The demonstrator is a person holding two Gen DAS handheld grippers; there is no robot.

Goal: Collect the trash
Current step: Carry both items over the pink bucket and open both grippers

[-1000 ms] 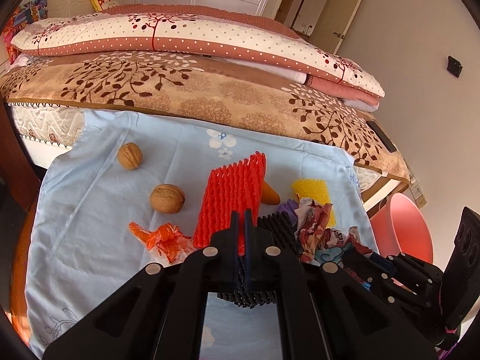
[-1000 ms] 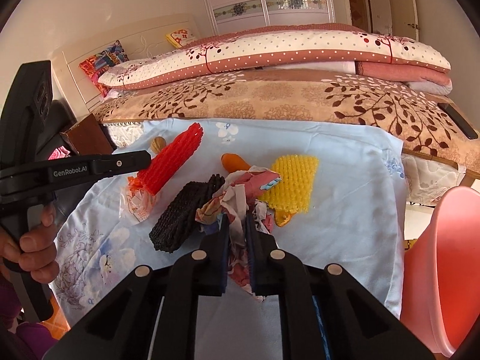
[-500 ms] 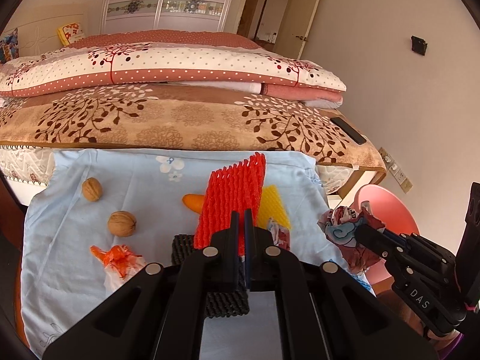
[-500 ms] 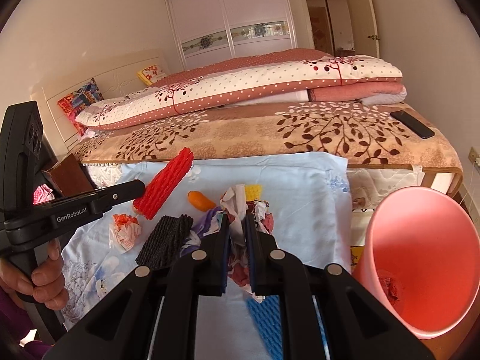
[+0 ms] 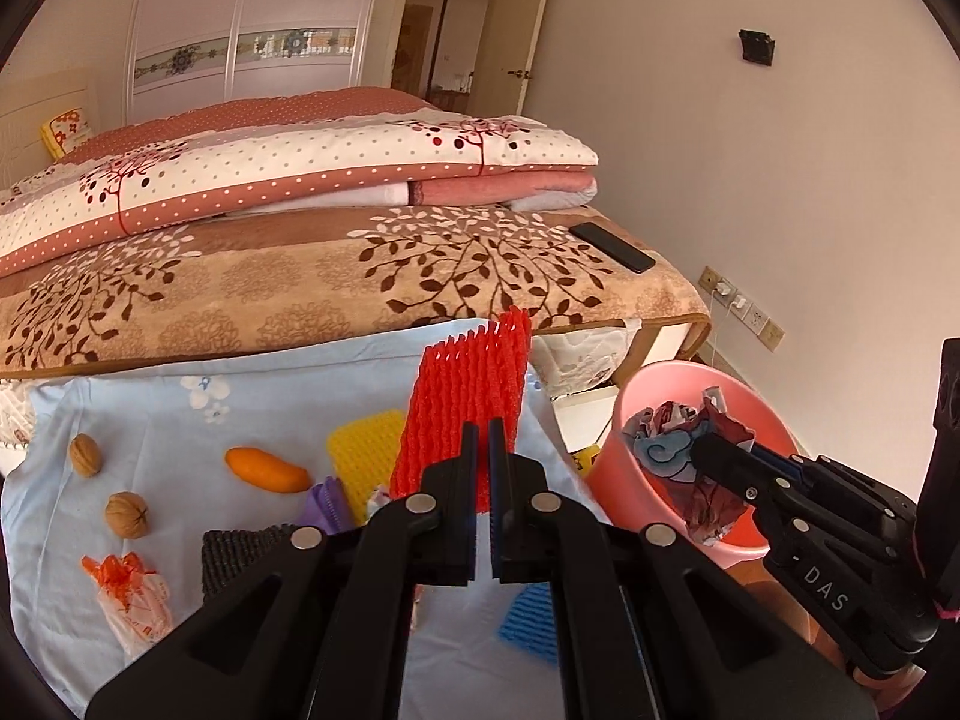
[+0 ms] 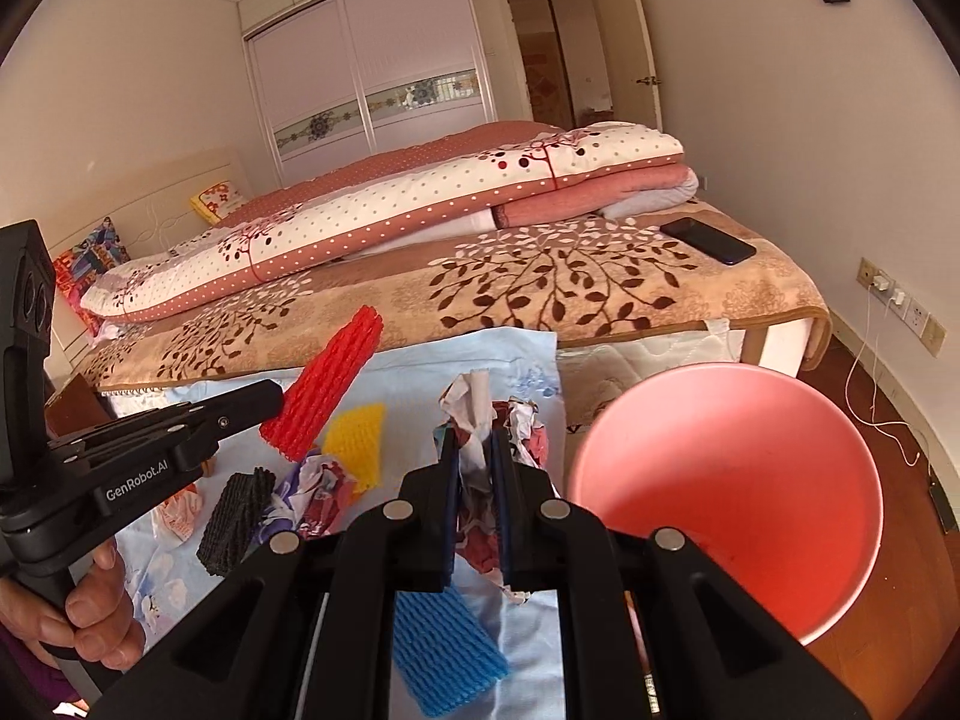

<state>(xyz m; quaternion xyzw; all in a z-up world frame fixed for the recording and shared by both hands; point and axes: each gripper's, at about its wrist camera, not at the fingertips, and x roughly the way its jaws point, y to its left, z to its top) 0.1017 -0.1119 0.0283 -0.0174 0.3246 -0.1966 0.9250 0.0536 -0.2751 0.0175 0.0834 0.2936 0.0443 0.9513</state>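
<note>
My right gripper [image 6: 475, 498] pinched a crumpled printed paper wad [image 6: 474, 420] just left of the round pink plastic bin [image 6: 726, 492]; my left gripper [image 5: 478, 480], farther left, clamped the upright red foam net sleeve [image 5: 465, 402] above the blue cloth's right edge.

Someone's bedroom at home — bed [image 6: 600, 276] with folded quilts [image 6: 420, 192], sliding wardrobe [image 6: 366, 66] behind the bed, doorway [image 6: 564, 60] right of the wardrobe.
</note>
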